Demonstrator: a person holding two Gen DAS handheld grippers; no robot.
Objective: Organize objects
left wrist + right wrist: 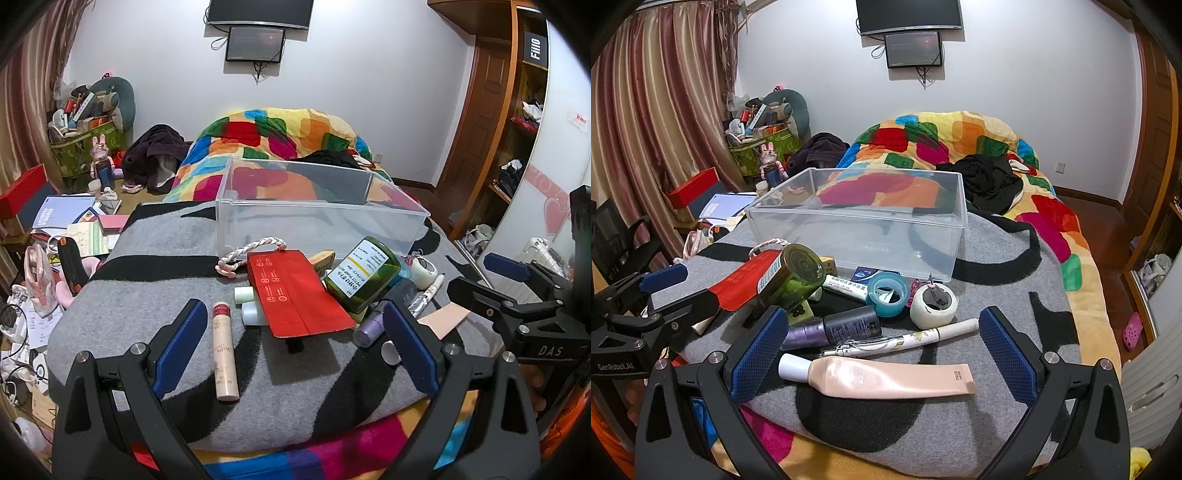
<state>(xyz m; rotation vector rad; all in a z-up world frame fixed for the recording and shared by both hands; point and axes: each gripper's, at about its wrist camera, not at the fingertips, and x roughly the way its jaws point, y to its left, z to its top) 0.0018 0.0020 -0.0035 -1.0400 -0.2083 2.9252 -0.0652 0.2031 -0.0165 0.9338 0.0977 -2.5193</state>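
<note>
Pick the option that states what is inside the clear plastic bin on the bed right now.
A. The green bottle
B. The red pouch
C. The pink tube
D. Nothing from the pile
D: the clear plastic bin shows only blanket through its walls, while the green bottle, red pouch and pink tube all lie on the gray blanket in front of it.

Right gripper at bottom centre, jaws wide apart, nothing held. Between them on the grey blanket: pink tube, white pen just above it. Mid-frame: clear bin. Green bottle on its side, centre left. Left gripper at left edge, jaws parted.
</note>
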